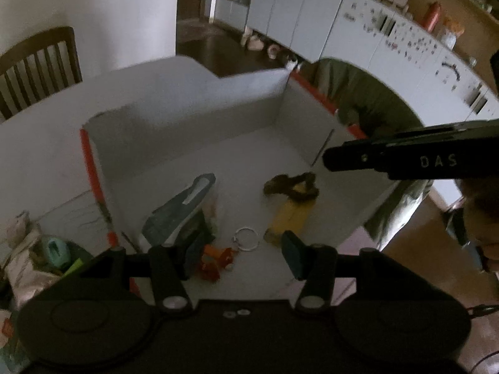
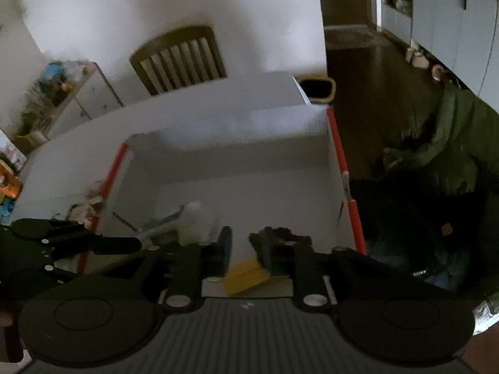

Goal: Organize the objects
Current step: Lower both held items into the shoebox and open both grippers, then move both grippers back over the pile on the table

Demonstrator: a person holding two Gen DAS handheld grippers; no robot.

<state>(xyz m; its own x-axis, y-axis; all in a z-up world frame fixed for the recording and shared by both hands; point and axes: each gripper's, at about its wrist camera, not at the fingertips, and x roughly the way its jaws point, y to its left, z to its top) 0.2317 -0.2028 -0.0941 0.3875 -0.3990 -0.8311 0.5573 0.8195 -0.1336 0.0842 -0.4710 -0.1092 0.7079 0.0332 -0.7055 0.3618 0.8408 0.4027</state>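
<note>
The left claw (image 1: 240, 257) hangs over the near edge of a white cardboard box (image 1: 187, 115) with orange-taped corners, its fingers spread apart and nothing between them. In the left wrist view the box fills the middle of the frame, standing on a white table (image 1: 37, 162). On the box floor, low in the frame, lie an orange keychain figure (image 1: 215, 261) with a metal key ring (image 1: 246, 238) just above and right of it, a dark grey-green packet (image 1: 181, 208) to the left of centre, and a yellow item (image 1: 293, 215) with a brown scrunchie-like loop (image 1: 291, 184) touching its upper end, right of centre. The keychain sits just beside the left finger of the left claw; whether they touch cannot be told through the blur.

The right claw (image 2: 246, 249) shows in the right wrist view low in the frame, jaws slightly parted with bare box floor seen through the gap; no object is clamped. The yellow item (image 2: 246, 275) lies below the gap, the brown loop (image 2: 277, 233) by the right finger. In the left wrist view this claw's black body enters from the right edge.

A wooden chair (image 2: 177, 59) stands behind the table at upper centre of the right wrist view, and a green jacket (image 2: 452, 143) hangs at the right
</note>
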